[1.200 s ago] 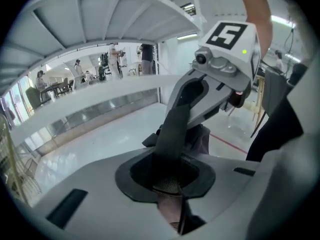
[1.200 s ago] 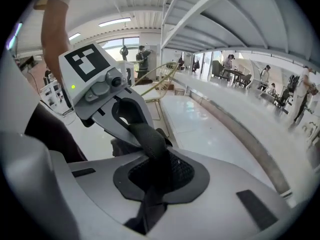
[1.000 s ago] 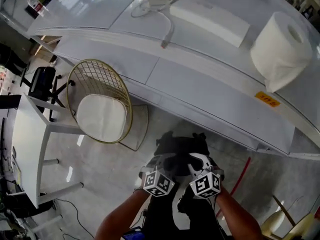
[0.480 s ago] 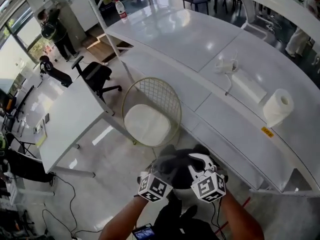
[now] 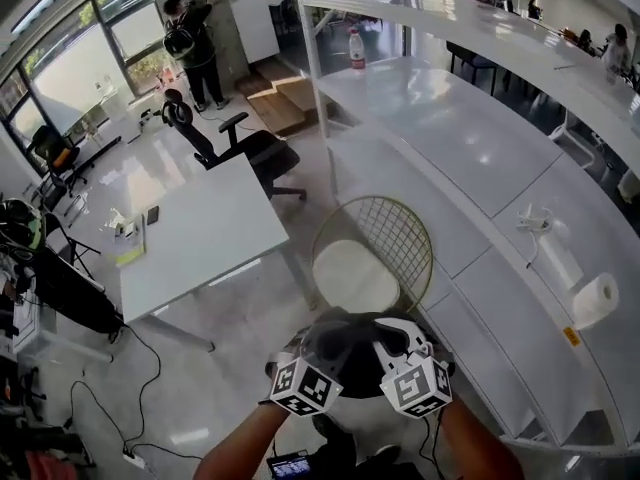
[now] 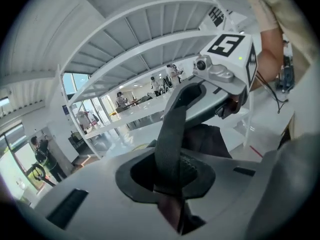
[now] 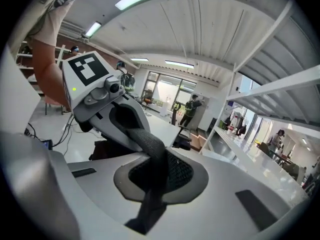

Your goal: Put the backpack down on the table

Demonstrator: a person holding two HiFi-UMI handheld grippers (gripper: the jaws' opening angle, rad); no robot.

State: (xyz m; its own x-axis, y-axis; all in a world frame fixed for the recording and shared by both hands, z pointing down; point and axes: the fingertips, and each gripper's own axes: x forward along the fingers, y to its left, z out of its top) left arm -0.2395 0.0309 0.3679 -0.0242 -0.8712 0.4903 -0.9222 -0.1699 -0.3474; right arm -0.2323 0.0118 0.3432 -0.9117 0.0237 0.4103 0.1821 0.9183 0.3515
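A dark backpack [image 5: 352, 356] hangs in the air at the bottom centre of the head view, above the floor. My left gripper [image 5: 322, 346] is shut on one of its flat grey-black straps [image 6: 172, 134], which runs up between the jaws. My right gripper [image 5: 398, 342] is shut on a mesh-padded strap [image 7: 150, 151]. The two grippers are side by side, close together, and each shows in the other's view: the right gripper [image 6: 227, 59] and the left gripper [image 7: 97, 91]. Part of the bag's body [image 6: 207, 140] shows behind the left strap. The rest of the bag is hidden under my hands.
A gold wire chair [image 5: 372, 256] with a white cushion stands just ahead. Right of it runs a long curved white counter [image 5: 450, 148] with a paper roll [image 5: 597, 301] and a bottle [image 5: 355, 46]. A white table [image 5: 200, 236] stands left, with a black office chair [image 5: 245, 150] behind it. A person [image 5: 190, 33] stands far off.
Both grippers have risen with the backpack, lifting it up from the floor. The head view has swung up from the counter's edge to take in the whole room.
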